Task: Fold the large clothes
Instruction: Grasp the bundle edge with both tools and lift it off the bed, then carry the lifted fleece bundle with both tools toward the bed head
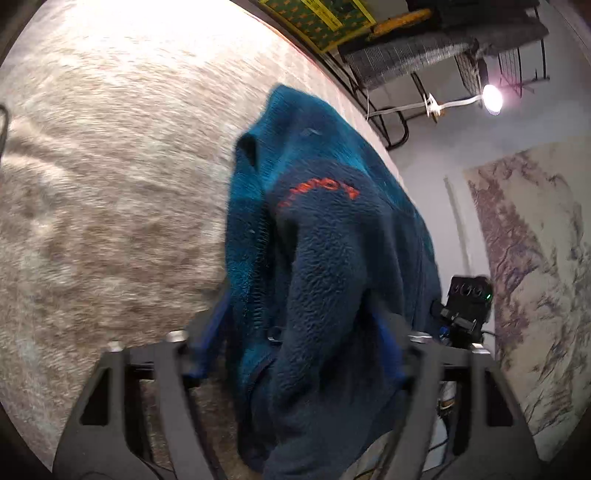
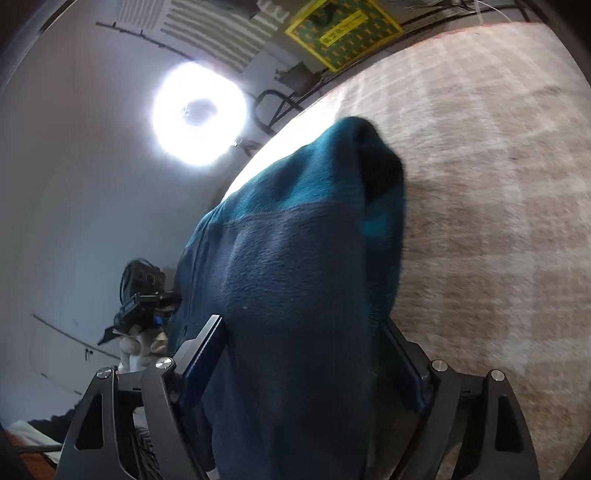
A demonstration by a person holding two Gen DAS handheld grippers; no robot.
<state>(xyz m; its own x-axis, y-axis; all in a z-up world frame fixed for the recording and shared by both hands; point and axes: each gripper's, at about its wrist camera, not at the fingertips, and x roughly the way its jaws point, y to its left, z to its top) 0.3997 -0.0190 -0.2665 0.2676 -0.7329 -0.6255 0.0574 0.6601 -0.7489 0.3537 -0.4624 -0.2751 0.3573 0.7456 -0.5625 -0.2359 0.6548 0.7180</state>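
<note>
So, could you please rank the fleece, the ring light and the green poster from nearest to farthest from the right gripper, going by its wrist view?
1. Fleece: between the right gripper's fingers, centre.
2. Ring light: beyond the bed edge, upper left.
3. Green poster: past the bed's far end, top centre.

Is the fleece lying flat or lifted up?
Lifted. The fleece hangs bunched between both claws, draping toward the carpet, not spread flat.
</note>
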